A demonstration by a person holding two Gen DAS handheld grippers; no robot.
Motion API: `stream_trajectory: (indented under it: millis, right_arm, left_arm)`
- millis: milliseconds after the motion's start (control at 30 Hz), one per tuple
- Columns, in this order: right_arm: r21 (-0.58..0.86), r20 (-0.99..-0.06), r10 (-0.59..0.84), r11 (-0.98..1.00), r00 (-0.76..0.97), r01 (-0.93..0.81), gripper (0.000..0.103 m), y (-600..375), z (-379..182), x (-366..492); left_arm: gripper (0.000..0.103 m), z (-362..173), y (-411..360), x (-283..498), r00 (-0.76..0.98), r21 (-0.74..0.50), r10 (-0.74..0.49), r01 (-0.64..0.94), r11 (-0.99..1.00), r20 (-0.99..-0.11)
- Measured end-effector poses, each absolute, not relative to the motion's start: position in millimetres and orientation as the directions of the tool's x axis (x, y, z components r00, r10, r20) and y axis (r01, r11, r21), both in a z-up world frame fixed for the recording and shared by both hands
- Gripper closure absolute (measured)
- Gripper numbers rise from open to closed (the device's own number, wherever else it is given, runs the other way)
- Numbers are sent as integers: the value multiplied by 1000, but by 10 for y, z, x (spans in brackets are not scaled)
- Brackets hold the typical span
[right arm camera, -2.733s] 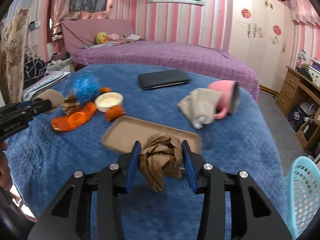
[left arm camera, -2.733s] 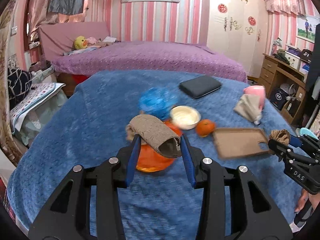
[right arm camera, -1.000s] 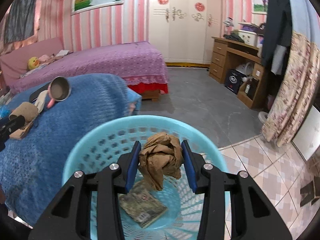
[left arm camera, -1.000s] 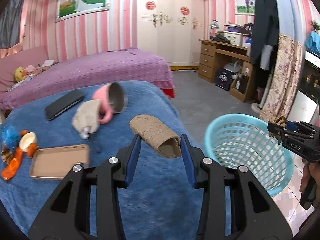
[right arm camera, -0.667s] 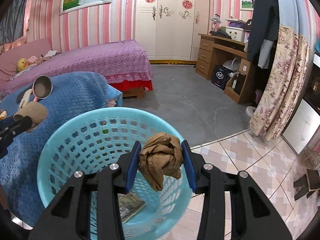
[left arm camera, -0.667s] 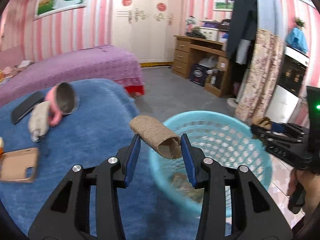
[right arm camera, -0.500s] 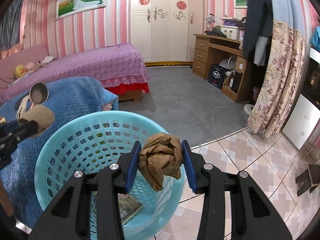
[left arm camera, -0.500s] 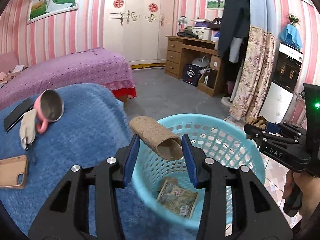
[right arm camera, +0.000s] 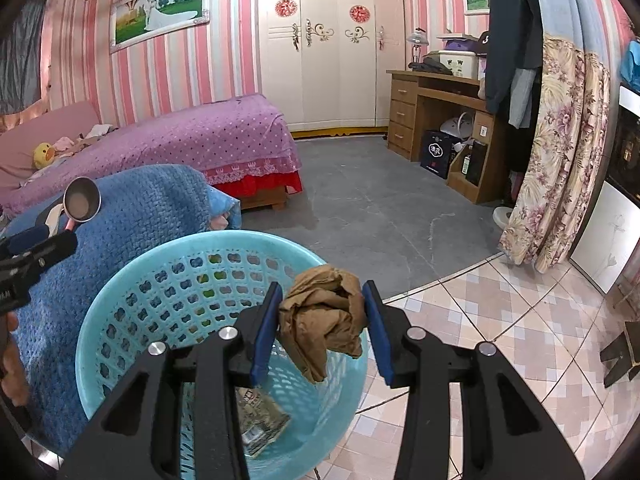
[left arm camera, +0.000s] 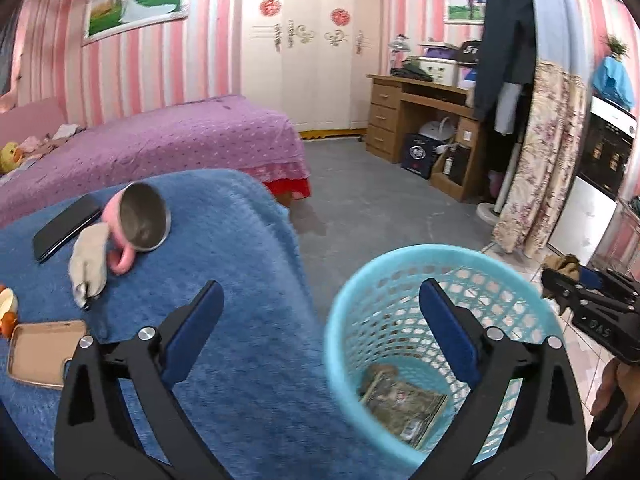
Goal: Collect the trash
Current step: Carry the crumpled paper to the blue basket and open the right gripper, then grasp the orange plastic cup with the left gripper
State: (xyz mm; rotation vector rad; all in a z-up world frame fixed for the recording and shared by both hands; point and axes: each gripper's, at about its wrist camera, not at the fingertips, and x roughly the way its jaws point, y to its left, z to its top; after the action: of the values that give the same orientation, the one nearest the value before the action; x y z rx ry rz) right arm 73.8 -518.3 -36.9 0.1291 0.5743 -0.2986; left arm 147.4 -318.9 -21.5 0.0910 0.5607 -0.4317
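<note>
Left gripper (left arm camera: pixel 320 328), at the bottom of the left wrist view, has its two blue-padded black fingers spread wide apart with nothing between them. Its right finger (left arm camera: pixel 448 332) hangs over the round light-blue plastic lattice basket (left arm camera: pixel 400 268), which fills the lower right of that frame beside the blue knitted blanket-covered table (left arm camera: pixel 240 240). At the bottom of the basket lies a flat printed paper packet (left arm camera: pixel 404 402), with a small brownish scrap just behind it, too blurred to identify.

Right gripper (right arm camera: pixel 320 320), in the lower centre of the right wrist view, is clamped on a crumpled brown paper wad (right arm camera: pixel 324 320), pressed between both blue pads. The wad hangs above the near right rim of the basket (right arm camera: pixel 132 268), partly over its opening. In the left wrist view the same gripper (left arm camera: pixel 560 276) shows at the right edge, just beyond the basket's rim.

On the table, at the left of the left wrist view, lie a tipped pink mug with a metal inside (left arm camera: pixel 138 220), a grey cloth (left arm camera: pixel 88 264) touching it, a black tablet (left arm camera: pixel 64 226) and a tan phone case (left arm camera: pixel 40 354).
</note>
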Motion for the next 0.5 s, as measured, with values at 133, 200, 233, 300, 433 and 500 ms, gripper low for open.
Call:
stream_trajectory:
  millis: [133,200,233,300,433,500]
  right_arm:
    - [30,-551,-236,953,800,302,60,-5104,-358,810]
    - [23,-549,-241,953,801,302,59,-5050,-351,846]
    - [17,-547,-245,953,800,303,59,-5031,-347,863]
    - [3,-542,-261,950,798,313,52,-4990,-334,895]
    - [-5,-520,-285,944,805,331,33,-4904,-277,933]
    - [-12,-513,-297,940,805,340,26,-4861,-249,949]
  left_arm:
    - [7,-237,-3048,1508,772,-19,-338,390,921,-538]
    - [7,-227,-2975,1514,778,-18,-327,377,926,-536]
    - [7,-219,-2957,1518,780,-18,-325,374,927,-535]
    - [6,-196,-2919,1511,783,-18,-322,370,929,-532]
    - [6,-165,-2795,1466,795,-1,-309,362,932,-522]
    - [6,-142,-2730,1450,801,8,-301,356,934,-517]
